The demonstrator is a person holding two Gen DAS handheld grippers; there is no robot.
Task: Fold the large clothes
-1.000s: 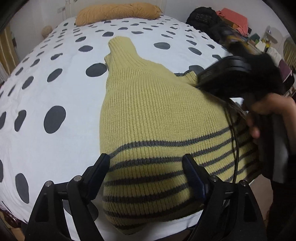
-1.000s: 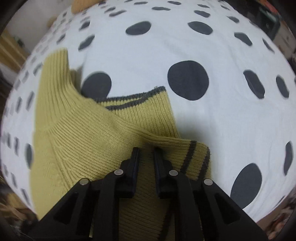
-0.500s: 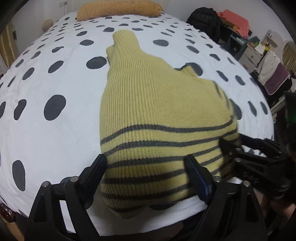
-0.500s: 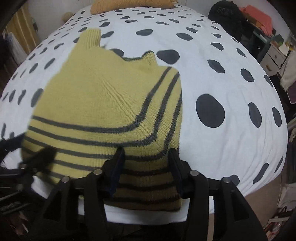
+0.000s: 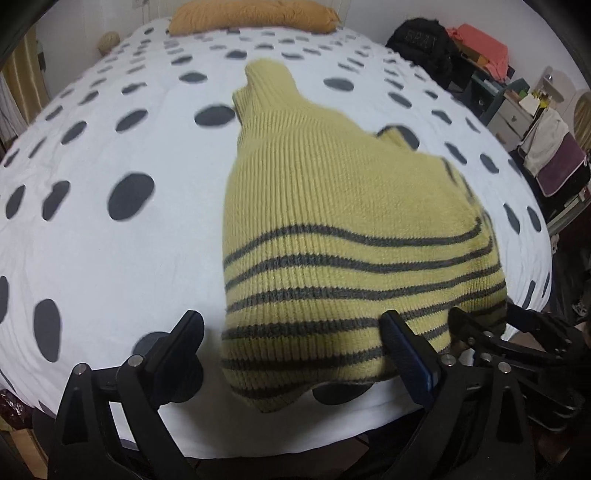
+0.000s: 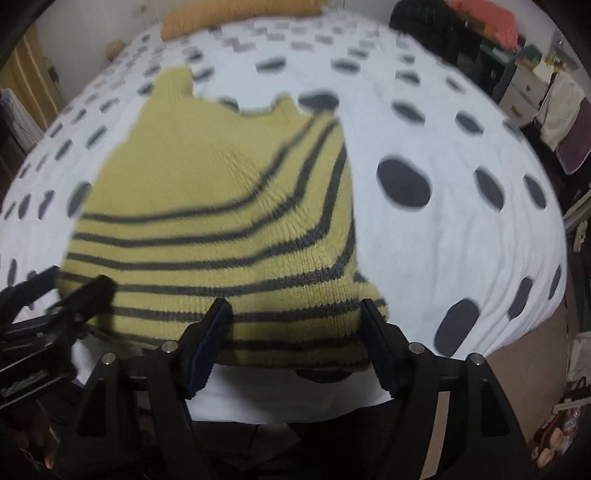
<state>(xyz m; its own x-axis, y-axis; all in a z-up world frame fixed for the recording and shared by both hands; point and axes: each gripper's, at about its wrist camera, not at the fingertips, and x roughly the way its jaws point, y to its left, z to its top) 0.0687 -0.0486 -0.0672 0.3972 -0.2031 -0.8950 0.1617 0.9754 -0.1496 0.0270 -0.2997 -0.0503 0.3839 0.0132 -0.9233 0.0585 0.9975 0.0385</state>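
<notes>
Sweater (image 5: 343, 206), yellow knit with dark stripes, lies on the spotted bed (image 5: 110, 258), sleeves already tucked in, striped hem at the near edge and collar pointing far toward the orange pillow (image 5: 255, 14). Left tongs (image 5: 291, 354) hover spread wide at the near left hem, holding nothing; right tongs (image 6: 295, 339) likewise spread at the near right hem, straddling the knit without pinching it.

Likely step: taking both hem corners to fold the bottom up toward the collar. Best done by lowering each pair level with the mattress, sliding one finger under all layers at the corner, then closing firmly. Worth catching the tucked sleeve layer too, or it slips out on lifting. Lift both sides evenly, carry far, and lay the hem square below the collar.
</notes>
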